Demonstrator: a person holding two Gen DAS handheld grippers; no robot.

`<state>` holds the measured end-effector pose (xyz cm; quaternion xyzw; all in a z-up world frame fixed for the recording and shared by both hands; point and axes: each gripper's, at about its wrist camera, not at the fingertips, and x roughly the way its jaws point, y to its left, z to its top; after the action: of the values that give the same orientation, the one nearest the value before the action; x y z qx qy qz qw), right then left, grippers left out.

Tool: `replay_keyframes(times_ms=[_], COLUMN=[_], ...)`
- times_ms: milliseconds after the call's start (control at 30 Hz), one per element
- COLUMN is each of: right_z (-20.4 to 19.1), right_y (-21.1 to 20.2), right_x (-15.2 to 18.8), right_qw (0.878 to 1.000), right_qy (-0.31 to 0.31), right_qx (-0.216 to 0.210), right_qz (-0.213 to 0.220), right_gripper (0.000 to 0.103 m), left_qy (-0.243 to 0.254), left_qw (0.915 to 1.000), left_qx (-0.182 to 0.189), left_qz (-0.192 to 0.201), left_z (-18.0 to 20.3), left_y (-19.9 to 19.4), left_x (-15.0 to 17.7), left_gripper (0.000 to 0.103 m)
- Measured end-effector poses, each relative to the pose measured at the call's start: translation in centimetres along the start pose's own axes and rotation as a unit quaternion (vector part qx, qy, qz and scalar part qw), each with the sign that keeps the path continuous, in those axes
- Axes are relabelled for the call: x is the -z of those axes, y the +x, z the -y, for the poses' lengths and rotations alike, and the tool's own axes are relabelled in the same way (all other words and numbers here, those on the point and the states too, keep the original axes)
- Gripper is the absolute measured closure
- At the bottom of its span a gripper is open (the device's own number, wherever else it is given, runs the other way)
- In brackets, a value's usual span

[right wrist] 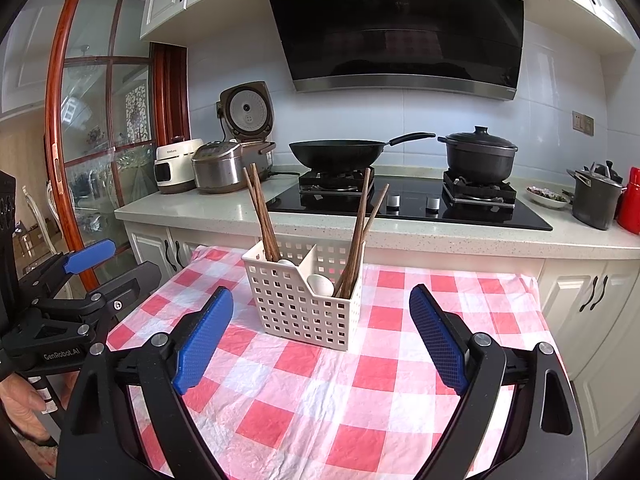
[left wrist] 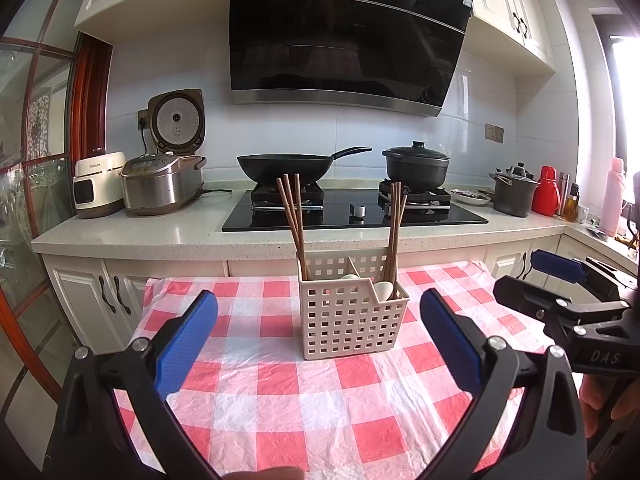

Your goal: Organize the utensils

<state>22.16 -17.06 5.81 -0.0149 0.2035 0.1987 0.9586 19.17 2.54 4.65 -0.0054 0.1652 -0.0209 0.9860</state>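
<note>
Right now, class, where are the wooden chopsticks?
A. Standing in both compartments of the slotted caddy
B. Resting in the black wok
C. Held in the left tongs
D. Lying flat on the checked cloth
A: the chopsticks stand in both compartments of the caddy, some left and some right of its divider.

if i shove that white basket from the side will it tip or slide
The basket is perforated plastic, so probably light. It may slide, dragging the crinkled checked cloth. The tall chopsticks leaning above its rim could rattle and make it likelier to tip.
</note>
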Motion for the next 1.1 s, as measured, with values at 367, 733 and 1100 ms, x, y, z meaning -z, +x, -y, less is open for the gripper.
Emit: replay_keyframes(times_ms=[367, 733, 1100], right_z=[-0.02, 0.05, 0.06], right_y=[-0.02, -0.07, -0.04], right_x=[-0.01, 0.05, 0.15], right_qw=[1.0, 1.0, 1.0], right_qy=[0.0, -0.001, -0.001], right_qx=[-0.001, -0.003, -0.005], right_qz=[0.0, 0.001, -0.001], right_gripper=[0.018, 0.018, 0.018], left_qy=[0.0, -0.005, -0.008], left_qw=[1.0, 1.0, 1.0], left_qx=[0.001, 0.002, 0.002], left_qz=[-0.001, -0.003, -0.005], left_z=[-0.08, -0.14, -0.26], left_y=[0.04, 0.05, -0.02], left_x=[-0.11, 0.01, 0.14], left_gripper=[0.005, 0.005, 0.005])
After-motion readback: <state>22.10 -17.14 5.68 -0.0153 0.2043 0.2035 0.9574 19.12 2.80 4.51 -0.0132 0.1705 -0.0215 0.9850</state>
